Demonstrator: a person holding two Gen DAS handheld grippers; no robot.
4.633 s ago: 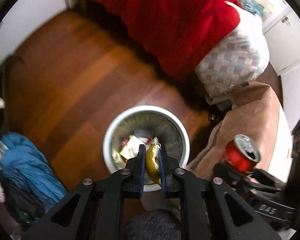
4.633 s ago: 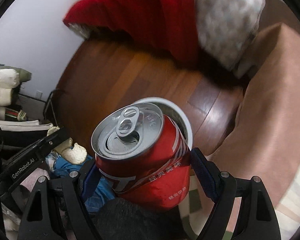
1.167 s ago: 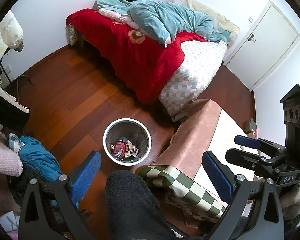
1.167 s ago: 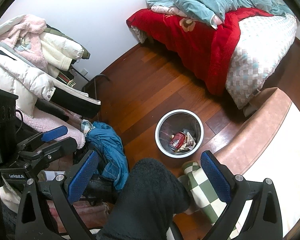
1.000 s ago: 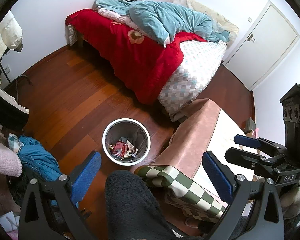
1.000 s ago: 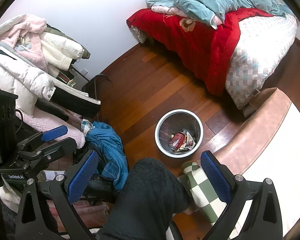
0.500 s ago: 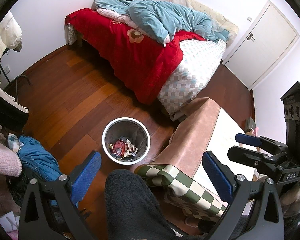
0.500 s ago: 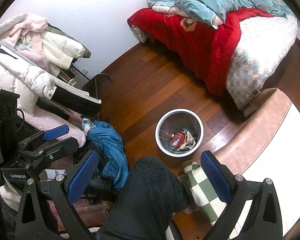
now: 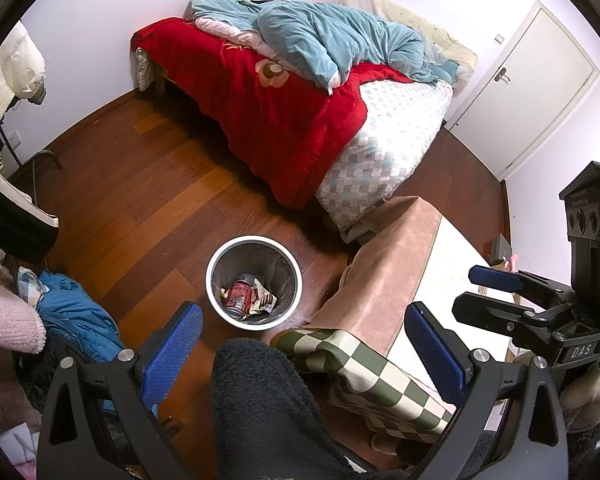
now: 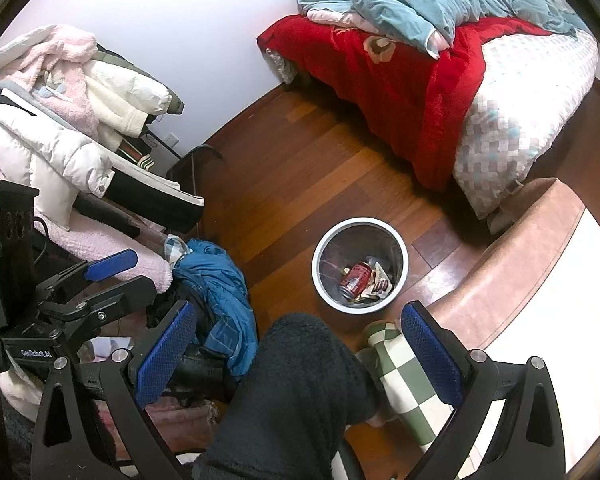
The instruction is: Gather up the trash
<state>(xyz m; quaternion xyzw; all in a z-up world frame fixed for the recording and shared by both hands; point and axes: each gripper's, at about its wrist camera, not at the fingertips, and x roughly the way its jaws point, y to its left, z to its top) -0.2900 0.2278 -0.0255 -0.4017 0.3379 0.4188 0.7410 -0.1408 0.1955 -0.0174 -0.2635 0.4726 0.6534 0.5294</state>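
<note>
A white round trash bin (image 9: 216, 260) stands on the wooden floor; it also shows in the right wrist view (image 10: 324, 248). Inside it lie a red soda can (image 9: 238, 295) (image 10: 354, 278) and crumpled wrappers (image 9: 262, 300) (image 10: 378, 284). My left gripper (image 9: 304, 340) is open and empty, held high above the floor, short of the bin. My right gripper (image 10: 300, 338) is open and empty too, high above the floor. Each gripper shows from the side in the other's view, the right gripper (image 9: 496, 292) and the left gripper (image 10: 112, 276), both open.
A bed with a red blanket (image 9: 268, 92) stands behind the bin. A beige-covered table (image 9: 396, 272) is at the right. A blue garment (image 10: 216, 280) and a pile of coats (image 10: 60, 120) lie at the left. My dark-trousered leg (image 9: 260, 408) and a checked slipper (image 9: 364, 364) are below.
Earlier the left gripper held a banana peel and the right held the red can over the bin. Now both are open, empty and raised; the can lies in the bin. Last second: almost still.
</note>
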